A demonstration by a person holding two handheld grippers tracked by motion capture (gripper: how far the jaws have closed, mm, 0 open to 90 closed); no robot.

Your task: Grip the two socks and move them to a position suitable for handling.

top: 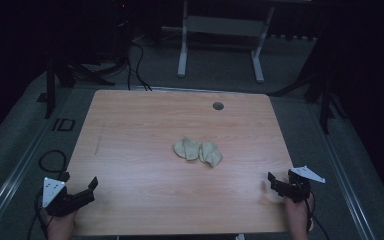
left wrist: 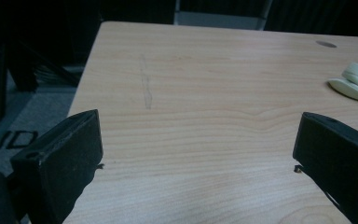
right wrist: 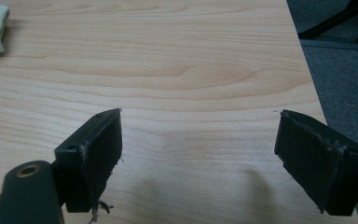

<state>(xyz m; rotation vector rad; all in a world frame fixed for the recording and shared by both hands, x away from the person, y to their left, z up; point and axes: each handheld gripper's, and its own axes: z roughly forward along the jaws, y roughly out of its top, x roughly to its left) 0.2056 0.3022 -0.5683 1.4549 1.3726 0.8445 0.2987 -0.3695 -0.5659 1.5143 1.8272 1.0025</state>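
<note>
**Both grippers open, cloth untouched**

We hold the left gripper at the near left corner of the table and the right gripper at the near right edge. In both gripper views we see the black jaws spread wide with bare wood grain between them; they grip nothing. The crumpled pale cloth lies in soft folds near the middle of the smooth, light wooden top, well apart from both grippers. A small round hole sits near the far edge.
</note>
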